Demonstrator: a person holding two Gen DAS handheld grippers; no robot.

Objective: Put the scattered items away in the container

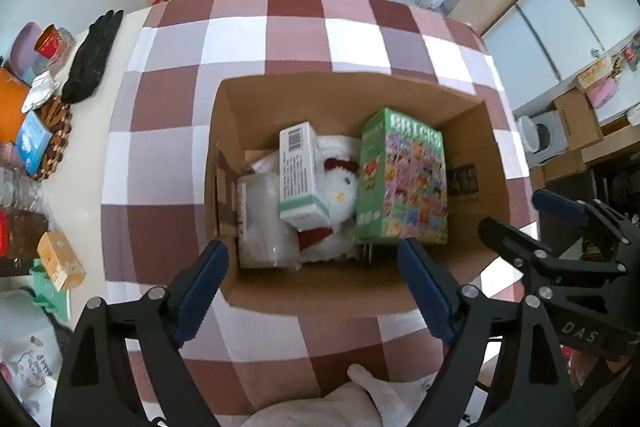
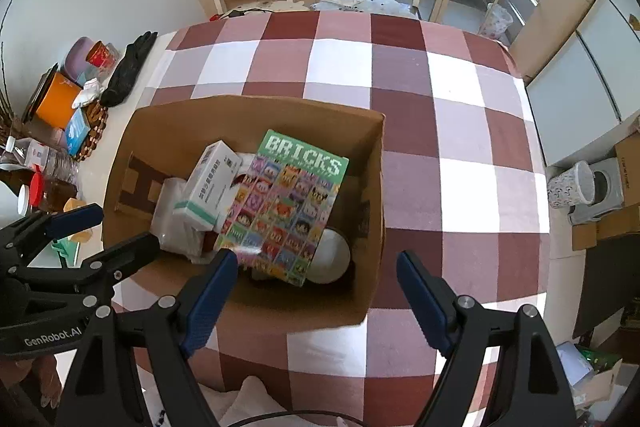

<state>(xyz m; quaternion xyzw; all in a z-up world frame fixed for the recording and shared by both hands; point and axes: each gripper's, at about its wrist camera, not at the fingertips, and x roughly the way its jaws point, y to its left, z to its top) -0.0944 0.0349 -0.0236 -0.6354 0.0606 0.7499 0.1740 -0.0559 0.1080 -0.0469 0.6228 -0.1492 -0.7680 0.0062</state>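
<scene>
both grippers, left (image 1: 312, 291) and right (image 2: 316, 291), hang spread and empty above the box (image 1: 352, 291) at the cloth's (image 1: 296, 39) six o'clock, bricks box (image 2: 288, 203) at three o'clock of carton (image 2: 208, 187) inside.

You can't see most of the plush (image 1: 340, 183), buried under the white carton (image 1: 300, 175) and bricks box (image 1: 404, 179); bowl (image 2: 330, 257) half hidden by that box; carton print too small to read; both grippers' bodies cut off at bottom edge
</scene>
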